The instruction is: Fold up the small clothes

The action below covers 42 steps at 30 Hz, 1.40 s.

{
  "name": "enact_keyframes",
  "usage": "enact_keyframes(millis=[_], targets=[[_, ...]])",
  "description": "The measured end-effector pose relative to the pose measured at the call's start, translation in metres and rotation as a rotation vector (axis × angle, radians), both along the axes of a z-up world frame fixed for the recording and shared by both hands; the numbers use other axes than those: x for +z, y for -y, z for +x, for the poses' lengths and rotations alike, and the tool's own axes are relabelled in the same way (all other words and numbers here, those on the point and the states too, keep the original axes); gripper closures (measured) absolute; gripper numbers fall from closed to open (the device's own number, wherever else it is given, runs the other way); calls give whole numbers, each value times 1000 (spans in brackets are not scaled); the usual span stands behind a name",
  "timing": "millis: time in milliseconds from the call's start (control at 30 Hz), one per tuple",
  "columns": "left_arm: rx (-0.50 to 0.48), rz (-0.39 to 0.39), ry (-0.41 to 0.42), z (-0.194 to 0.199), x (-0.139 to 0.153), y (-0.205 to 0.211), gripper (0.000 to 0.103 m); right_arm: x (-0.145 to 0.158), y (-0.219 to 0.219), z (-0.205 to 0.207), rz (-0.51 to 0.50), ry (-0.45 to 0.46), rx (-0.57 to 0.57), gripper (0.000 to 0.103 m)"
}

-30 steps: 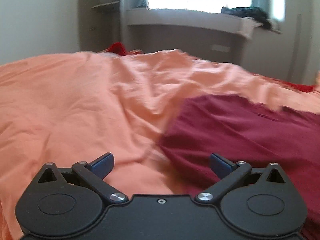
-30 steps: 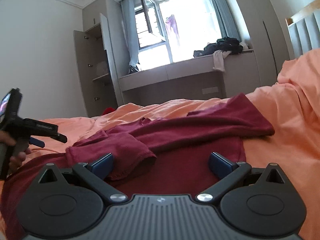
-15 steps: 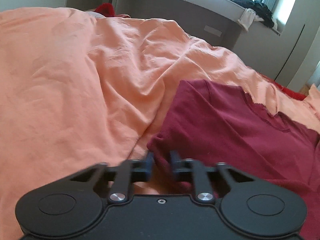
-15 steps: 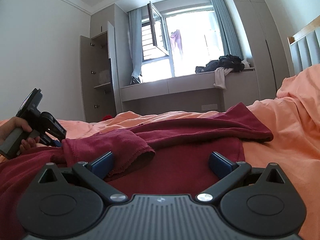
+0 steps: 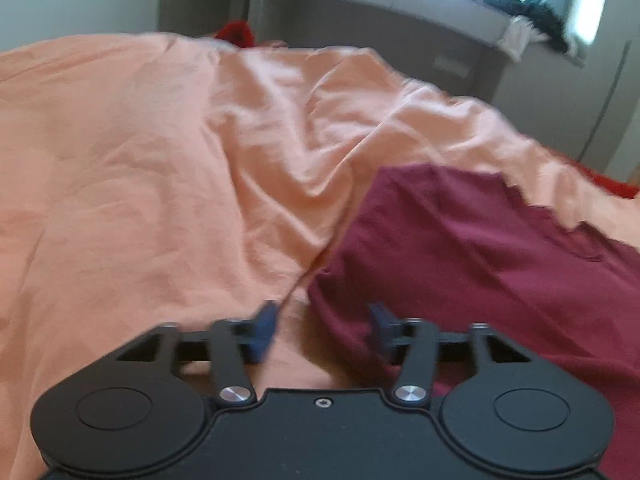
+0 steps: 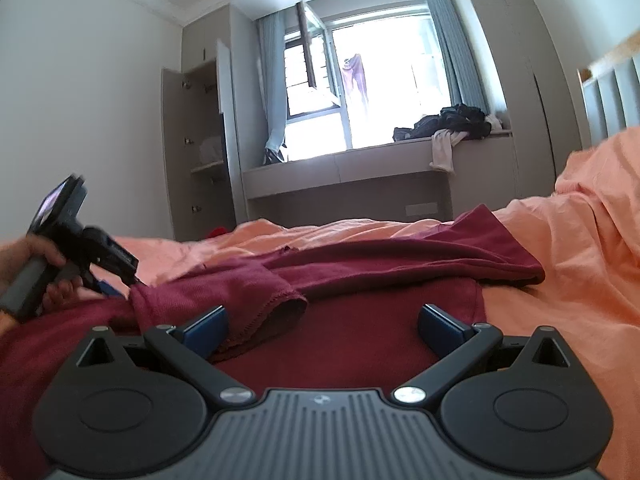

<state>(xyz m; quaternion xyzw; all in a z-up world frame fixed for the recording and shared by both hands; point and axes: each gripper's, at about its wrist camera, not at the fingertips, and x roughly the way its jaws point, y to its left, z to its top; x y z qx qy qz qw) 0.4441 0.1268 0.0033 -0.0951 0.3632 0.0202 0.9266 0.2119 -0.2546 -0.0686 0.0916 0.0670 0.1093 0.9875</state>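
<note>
Maroon shirt (image 5: pixel 480 248) edge lies between the left tool's (image 5: pixel 324 330) just-opening jaws.

Dark clothes pile (image 6: pixel 452 120) on window ledge (image 6: pixel 360 156); open wardrobe (image 6: pixel 200 152).

garment (image 6: pixel 360 344): plain maroon | bedsheet (image 5: pixel 140 168): plain peach-orange | tongs' pads (image 6: pixel 206 326): blue | curtains (image 6: pixel 452 48): grey-blue

Readable text: none in either view.
Right tool (image 6: pixel 322 322) housing: a small embossed emblem, too small to read.
Left tool (image 6: pixel 120 276) side: faint pale marking, blurred, illegible.
</note>
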Motion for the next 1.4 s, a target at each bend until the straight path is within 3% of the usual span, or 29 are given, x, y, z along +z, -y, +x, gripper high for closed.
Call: enact_keyframes(millis=[100, 200, 433, 533, 633, 800, 933, 1067, 1233, 1400], targets=[[4, 82, 97, -28, 14, 8, 10, 6, 14, -9, 63, 9, -9, 0], [-21, 119, 176, -58, 27, 14, 1, 11, 19, -21, 43, 13, -29, 0], [-83, 163, 191, -129, 41, 30, 1, 21, 28, -57, -75, -5, -21, 0], [-61, 198, 206, -166, 43, 37, 1, 24, 36, -74, -120, -46, -36, 0], [-70, 236, 250, -208, 50, 47, 1, 27, 49, -85, -128, -122, -118, 0], [-78, 208, 260, -261, 61, 49, 1, 26, 72, -106, -112, -196, -213, 0], [-43, 219, 275, -291, 58, 48, 1, 17, 57, -124, -274, -171, -108, 0], [-35, 249, 274, -304, 52, 49, 1, -5, 25, -128, -478, -244, 9, 0], [-40, 252, 274, -307, 51, 48, 1, -38, -18, -129, -770, -266, 29, 0], [-38, 242, 273, -311, 54, 44, 1, -56, -50, -127, -878, -200, 42, 0]])
